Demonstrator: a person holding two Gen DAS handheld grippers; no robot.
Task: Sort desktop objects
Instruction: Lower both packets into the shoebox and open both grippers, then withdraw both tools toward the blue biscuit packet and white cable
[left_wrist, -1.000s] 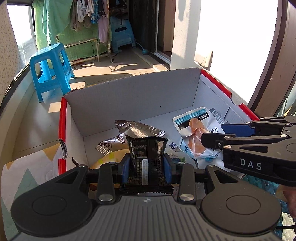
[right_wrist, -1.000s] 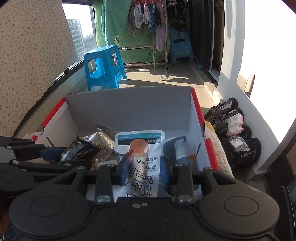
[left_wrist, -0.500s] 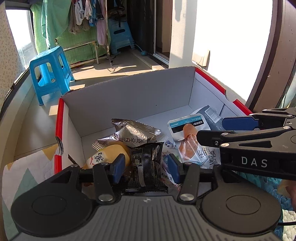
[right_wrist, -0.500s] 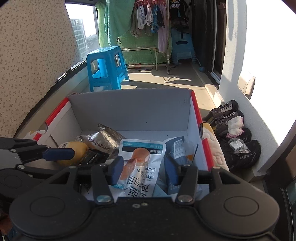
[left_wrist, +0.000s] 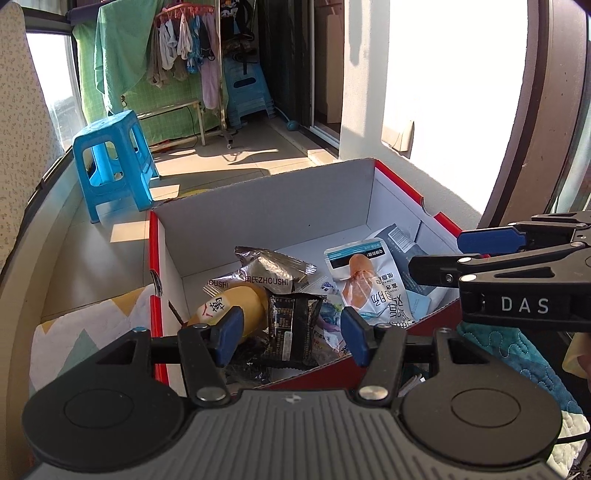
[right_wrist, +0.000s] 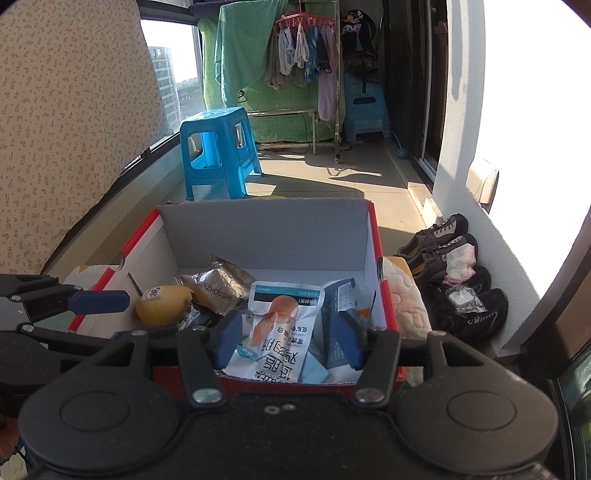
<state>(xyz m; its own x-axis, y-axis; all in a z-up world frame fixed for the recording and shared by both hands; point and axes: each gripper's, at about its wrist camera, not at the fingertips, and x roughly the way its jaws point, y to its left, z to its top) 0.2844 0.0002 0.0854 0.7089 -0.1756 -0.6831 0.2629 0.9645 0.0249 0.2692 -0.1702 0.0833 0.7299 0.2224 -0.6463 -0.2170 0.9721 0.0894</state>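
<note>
A red cardboard box (left_wrist: 266, 214) (right_wrist: 266, 229) with white inside holds snack packs: a black packet (left_wrist: 291, 328), a silver packet (left_wrist: 266, 271) (right_wrist: 218, 284), a yellow wrapped snack (left_wrist: 229, 304) (right_wrist: 162, 304), and a white chicken-breast pouch (left_wrist: 365, 284) (right_wrist: 280, 332). My left gripper (left_wrist: 290, 334) is open and empty above the box's near edge, the black packet lying in the box below it. My right gripper (right_wrist: 288, 338) is open and empty above the white pouch; it also shows in the left wrist view (left_wrist: 461, 251).
A quilted cloth (left_wrist: 81, 332) lies under the box. A blue stool (left_wrist: 110, 162) (right_wrist: 218, 151) stands beyond it on the balcony floor. Shoes (right_wrist: 450, 280) sit by the wall on the right. A clothes rack (right_wrist: 306, 66) hangs at the far end.
My left gripper let go of the black packet, which dropped into the box. My right gripper released the white pouch. Both opened and pulled back and up from the box.
</note>
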